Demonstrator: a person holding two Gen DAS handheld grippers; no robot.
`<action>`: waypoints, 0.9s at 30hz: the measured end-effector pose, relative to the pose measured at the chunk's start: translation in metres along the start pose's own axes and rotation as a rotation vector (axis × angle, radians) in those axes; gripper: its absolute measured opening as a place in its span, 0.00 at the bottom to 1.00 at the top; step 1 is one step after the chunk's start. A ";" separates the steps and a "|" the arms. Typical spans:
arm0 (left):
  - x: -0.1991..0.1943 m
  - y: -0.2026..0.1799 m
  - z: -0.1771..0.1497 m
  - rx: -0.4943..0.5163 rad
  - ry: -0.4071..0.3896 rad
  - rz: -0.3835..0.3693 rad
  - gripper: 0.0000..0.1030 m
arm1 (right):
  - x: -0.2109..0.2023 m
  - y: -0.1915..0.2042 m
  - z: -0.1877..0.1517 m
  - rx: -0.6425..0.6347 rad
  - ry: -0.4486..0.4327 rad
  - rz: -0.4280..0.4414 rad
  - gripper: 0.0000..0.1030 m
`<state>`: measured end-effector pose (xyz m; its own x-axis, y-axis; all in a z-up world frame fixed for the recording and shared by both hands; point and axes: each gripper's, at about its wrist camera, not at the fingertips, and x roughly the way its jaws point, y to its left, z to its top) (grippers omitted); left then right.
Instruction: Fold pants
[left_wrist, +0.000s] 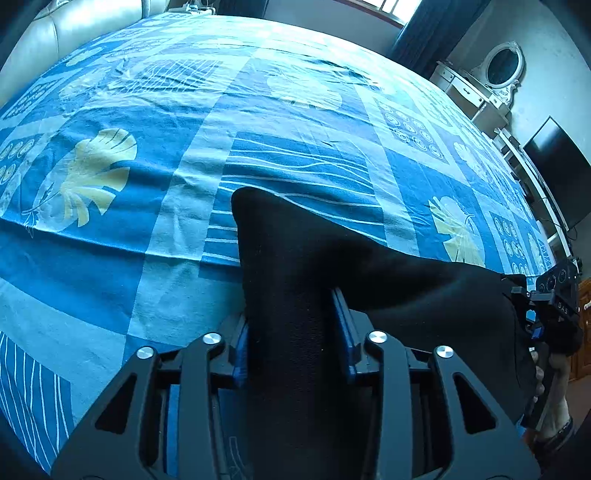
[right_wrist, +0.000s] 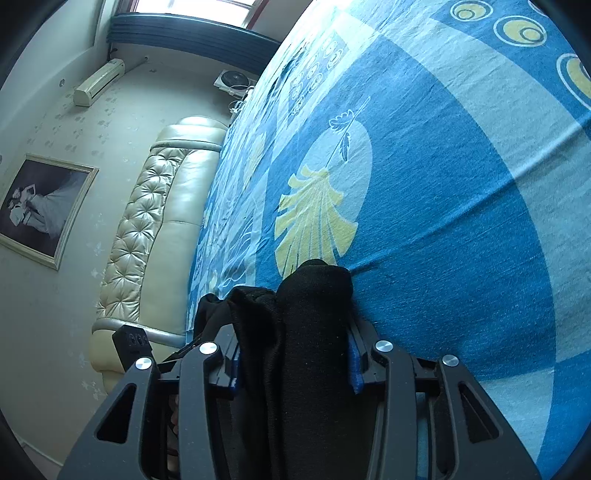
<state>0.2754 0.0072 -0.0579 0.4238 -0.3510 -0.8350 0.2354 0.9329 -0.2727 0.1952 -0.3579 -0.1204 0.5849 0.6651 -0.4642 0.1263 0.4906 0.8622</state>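
Note:
The black pants (left_wrist: 332, 266) hang between my two grippers over the blue patterned bed sheet (left_wrist: 147, 184). My left gripper (left_wrist: 293, 332) is shut on a bunched fold of the pants that rises out of its jaws and stretches right towards my right gripper (left_wrist: 532, 317), seen at the right edge in a hand. In the right wrist view my right gripper (right_wrist: 295, 354) is shut on a thick bundle of the black pants (right_wrist: 310, 295), held close above the sheet (right_wrist: 443, 184). The fabric hides the fingertips in both views.
The sheet covers a wide bed with a cream padded headboard (right_wrist: 155, 229). A white dresser with an oval mirror (left_wrist: 498, 70) and a dark TV (left_wrist: 557, 173) stand past the bed's far right edge. A framed picture (right_wrist: 40, 206) hangs on the wall.

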 end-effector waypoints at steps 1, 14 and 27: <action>-0.003 0.002 0.000 -0.009 0.002 -0.004 0.45 | -0.002 0.001 -0.001 0.005 0.001 0.002 0.48; -0.069 0.017 -0.063 -0.056 -0.019 -0.118 0.83 | -0.074 0.001 -0.040 0.049 -0.057 -0.021 0.71; -0.066 0.038 -0.120 -0.286 0.064 -0.348 0.84 | -0.073 0.006 -0.092 0.046 -0.003 -0.014 0.74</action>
<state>0.1517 0.0749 -0.0707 0.3051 -0.6505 -0.6956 0.0991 0.7481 -0.6561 0.0800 -0.3518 -0.1003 0.5850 0.6571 -0.4754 0.1713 0.4729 0.8643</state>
